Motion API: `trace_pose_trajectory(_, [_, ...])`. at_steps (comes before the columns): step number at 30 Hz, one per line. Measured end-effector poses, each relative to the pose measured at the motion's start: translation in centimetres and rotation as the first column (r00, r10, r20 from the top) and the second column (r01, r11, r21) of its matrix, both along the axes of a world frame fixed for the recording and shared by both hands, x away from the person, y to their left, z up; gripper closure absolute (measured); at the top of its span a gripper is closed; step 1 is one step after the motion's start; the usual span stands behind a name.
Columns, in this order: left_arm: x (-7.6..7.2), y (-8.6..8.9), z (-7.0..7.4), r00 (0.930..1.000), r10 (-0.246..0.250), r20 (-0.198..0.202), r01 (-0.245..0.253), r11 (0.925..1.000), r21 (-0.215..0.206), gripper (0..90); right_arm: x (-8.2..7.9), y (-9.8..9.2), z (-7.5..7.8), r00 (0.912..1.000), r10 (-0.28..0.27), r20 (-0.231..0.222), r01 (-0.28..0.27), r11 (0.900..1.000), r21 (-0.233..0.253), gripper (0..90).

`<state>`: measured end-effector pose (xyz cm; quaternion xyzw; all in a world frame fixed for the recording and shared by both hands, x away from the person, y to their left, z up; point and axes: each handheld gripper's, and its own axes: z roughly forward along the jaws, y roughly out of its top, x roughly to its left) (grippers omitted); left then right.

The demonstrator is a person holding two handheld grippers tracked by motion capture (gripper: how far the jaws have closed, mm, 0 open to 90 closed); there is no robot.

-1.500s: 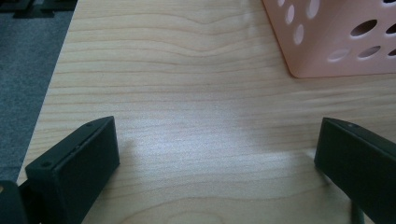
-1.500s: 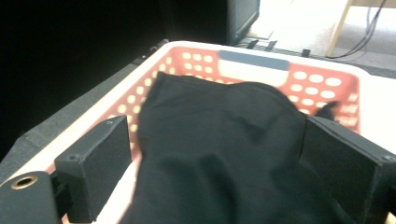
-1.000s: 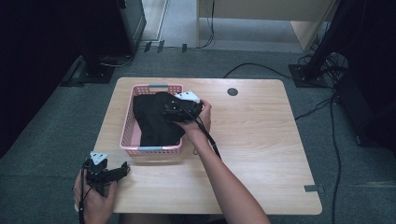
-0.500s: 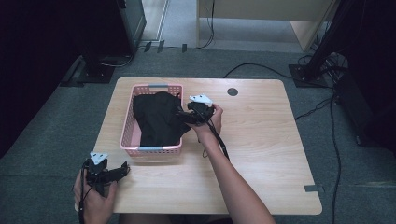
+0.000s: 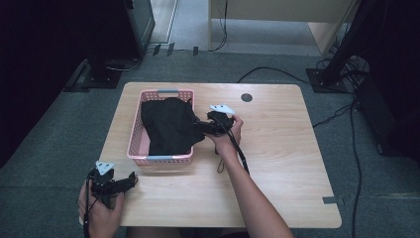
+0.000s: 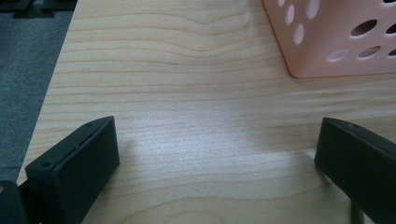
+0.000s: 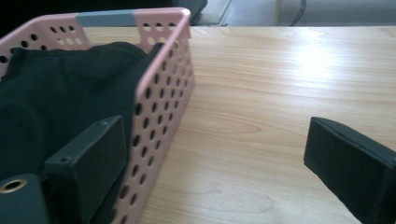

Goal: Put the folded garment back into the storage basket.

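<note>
High view: black garment (image 5: 167, 126) heaped in the pink basket (image 5: 159, 158), which sits on the left half of the worktop (image 5: 277, 163). Your right tool (image 5: 207, 127) is at the basket's right wall, roughly mid-length, where cloth spills over the rim. Your left tool (image 5: 118, 187) rests at the near left corner of the worktop, apart from the basket.

Step in hand, as judged: getting a hold on the garment from the basket's right side.

To do it well: bring both jaws inside the wall before you close, or you will pinch plastic along with cloth. Take a thick fold near the rim, not a loose edge, then lift straight up so the basket does not drag. Your left tool is free to steady the near wall.

Right gripper view: jaws spread wide, astride the perforated wall (image 7: 161, 116); one jaw inside over the garment (image 7: 60, 102), the other outside above bare wood. Nothing held.

Left gripper view: jaws wide apart, nothing between them, basket corner (image 6: 336, 37) ahead.
</note>
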<state>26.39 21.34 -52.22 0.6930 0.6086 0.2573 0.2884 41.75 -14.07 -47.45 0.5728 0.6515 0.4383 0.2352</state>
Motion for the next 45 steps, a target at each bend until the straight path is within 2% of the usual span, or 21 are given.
trace_pose_trajectory(5, [0.0, 0.0, 0.0, 1.0000, 0.000, 0.000, 0.000, 1.0000, 0.000, 0.0, 0.0, -1.1, -1.1, 0.9989, -0.037, -0.030, 0.036, 0.999, -0.026, 6.7])
trace_pose_trajectory(13, [0.0, 0.0, 0.0, 1.0000, 0.000, 0.000, 0.000, 1.0000, 0.000, 0.0, 0.0, -2.1, -2.8, 0.9965, -0.059, -0.060, 0.057, 0.998, -0.036, 6.7])
trace_pose_trajectory(16, [0.0, 0.0, 0.0, 1.0000, 0.000, 0.000, 0.000, 1.0000, 0.000, 0.0, -0.1, -2.4, -3.5, 0.9942, -0.064, -0.086, 0.060, 0.997, -0.052, 6.7])
trace_pose_trajectory(18, [0.0, 0.0, 0.0, 1.0000, 0.000, 0.000, 0.000, 1.0000, 0.000, 0.0, 0.0, -2.6, -4.0, 0.9921, -0.066, -0.106, 0.058, 0.995, -0.079, 6.6])
trace_pose_trajectory(19, [0.0, 0.0, 0.0, 1.0000, 0.000, 0.000, 0.000, 1.0000, 0.000, 0.0, -0.1, -2.7, -4.2, 0.9923, -0.070, -0.103, 0.062, 0.995, -0.080, 6.6])
trace_pose_trajectory(20, [0.0, 0.0, 0.0, 1.0000, 0.000, 0.000, 0.000, 1.0000, 0.000, 0.0, -0.2, -3.0, -4.6, 0.9925, -0.082, -0.091, 0.077, 0.995, -0.058, 6.6])
trace_pose_trajectory(22, [0.0, 0.0, 0.0, 1.0000, 0.000, 0.000, 0.000, 1.0000, 0.000, 0.0, -0.3, -3.1, -4.8, 0.9916, -0.085, -0.097, 0.080, 0.995, -0.052, 6.6])
trace_pose_trajectory(23, [0.0, 0.0, 0.0, 1.0000, 0.000, 0.000, 0.000, 1.0000, 0.000, 0.0, -0.2, -3.3, -4.9, 0.9883, -0.087, -0.125, 0.080, 0.995, -0.062, 6.6])
trace_pose_trajectory(24, [0.0, 0.0, 0.0, 1.0000, 0.000, 0.000, 0.000, 1.0000, 0.000, 0.0, -0.2, -3.4, -5.0, 0.9873, -0.090, -0.131, 0.082, 0.995, -0.061, 6.6])
trace_pose_trajectory(27, [0.0, 0.0, 0.0, 1.0000, 0.000, 0.000, 0.000, 1.0000, 0.000, 0.0, -0.3, -3.5, -4.9, 0.9875, -0.090, -0.129, 0.082, 0.995, -0.064, 6.7])
trace_pose_trajectory(31, [0.0, 0.0, 0.0, 1.0000, 0.000, 0.001, 0.000, 1.0000, 0.000, 0.0, -0.5, -3.7, -5.0, 0.9841, -0.093, -0.152, 0.078, 0.991, -0.105, 6.6])
trace_pose_trajectory(36, [0.0, 0.0, 0.0, 1.0000, 0.000, 0.001, 0.000, 1.0000, 0.000, 0.0, -0.8, -4.0, -5.1, 0.9829, -0.098, -0.156, 0.076, 0.987, -0.145, 6.7])
trace_pose_trajectory(38, [0.0, 0.0, 0.0, 1.0000, -0.001, 0.000, 0.001, 1.0000, 0.002, 0.0, -1.0, -4.0, -5.1, 0.9799, -0.120, -0.159, 0.087, 0.975, -0.204, 6.0])
trace_pose_trajectory(39, [0.0, 0.0, 0.0, 1.0000, -0.001, 0.000, 0.001, 1.0000, 0.002, 0.0, -1.1, -4.0, -5.2, 0.9794, -0.119, -0.163, 0.083, 0.973, -0.214, 4.3])
trace_pose_trajectory(40, [0.0, 0.0, 0.0, 1.0000, -0.001, 0.000, 0.001, 1.0000, 0.002, 0.0, -1.2, -4.3, -5.2, 0.9786, -0.112, -0.173, 0.073, 0.974, -0.217, 1.5])
trace_pose_trajectory(45, [0.0, 0.0, 0.0, 1.0000, -0.001, 0.000, 0.001, 1.0000, 0.002, 0.0, -1.7, -4.9, -5.2, 0.9767, -0.125, -0.175, 0.085, 0.972, -0.218, 0.9])
